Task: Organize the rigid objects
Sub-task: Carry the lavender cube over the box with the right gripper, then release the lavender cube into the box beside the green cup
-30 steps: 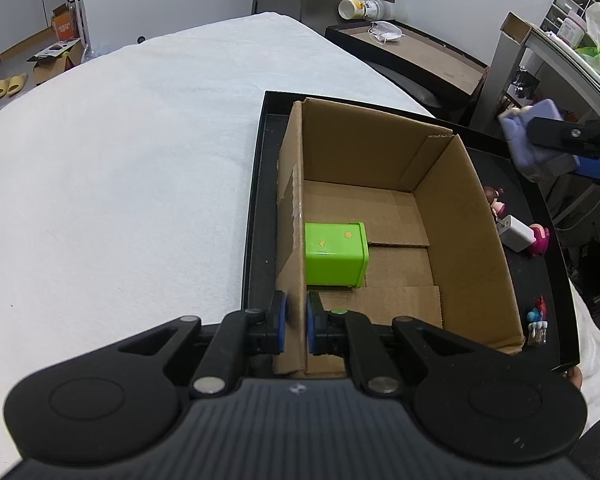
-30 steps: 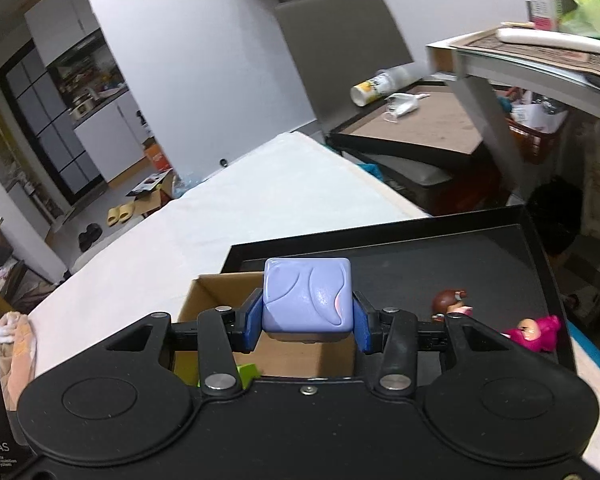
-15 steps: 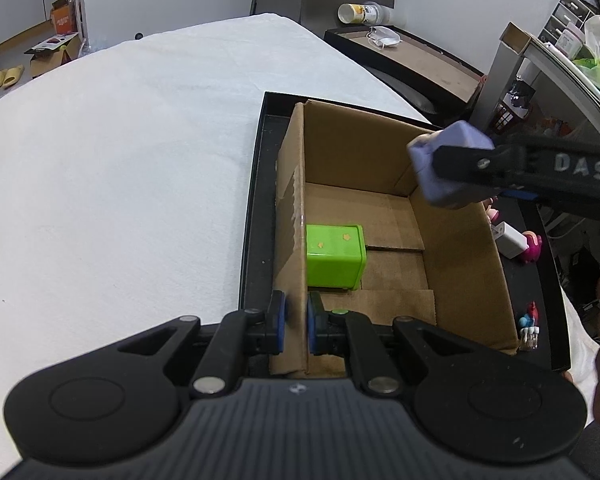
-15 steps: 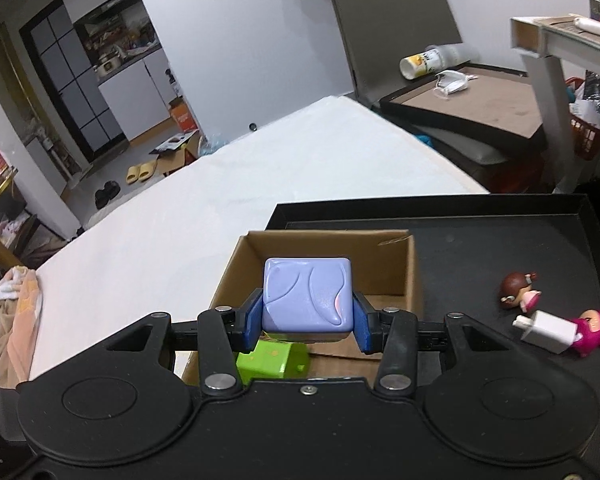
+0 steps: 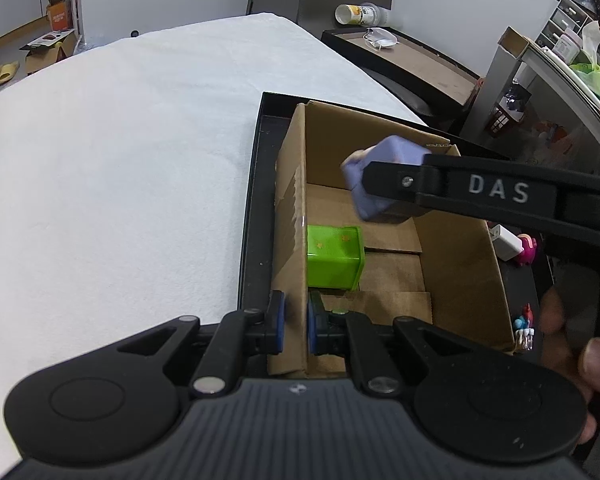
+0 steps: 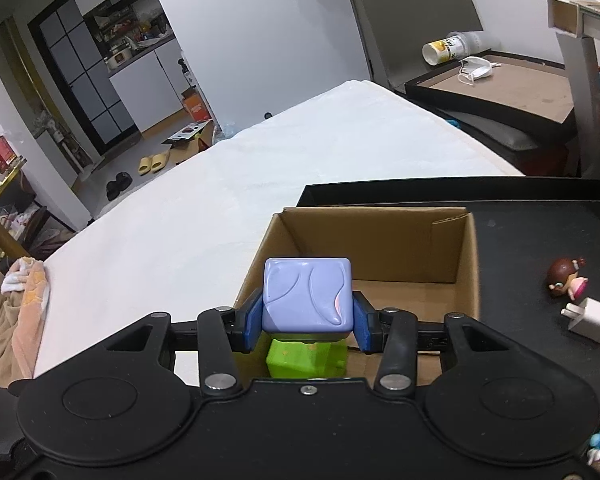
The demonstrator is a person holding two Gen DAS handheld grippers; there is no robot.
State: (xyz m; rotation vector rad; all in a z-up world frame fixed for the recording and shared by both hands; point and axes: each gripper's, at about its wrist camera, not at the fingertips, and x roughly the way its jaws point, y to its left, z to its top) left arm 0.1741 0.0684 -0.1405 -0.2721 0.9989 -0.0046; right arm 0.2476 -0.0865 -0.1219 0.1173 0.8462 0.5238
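1. The left tongs are clamped on the near left wall of the cardboard box, one pad on either side of it, steadying the box.
2. The right tongs are clamped on a lilac block, one blue pad against each side face. The block is clear of the box floor, above the open top.
3. The box sits in a black tray on a surface with a white covering. Whether that surface is a bench or a bed cannot be told.
4. Done so far: one green block lies on the box floor, just ahead of the left tongs and directly below the lilac block in the right wrist view.
5. In hand: placing the lilac block. It is judged over the box but not yet released.
6. Left to do: items on the tray to the right of the right tongs, namely a small doll, a white charger plug, a pink figure and a small red-and-blue figure.
7. Judgement: the task is at an early stage, with one item stowed, one being placed and at least four outstanding.
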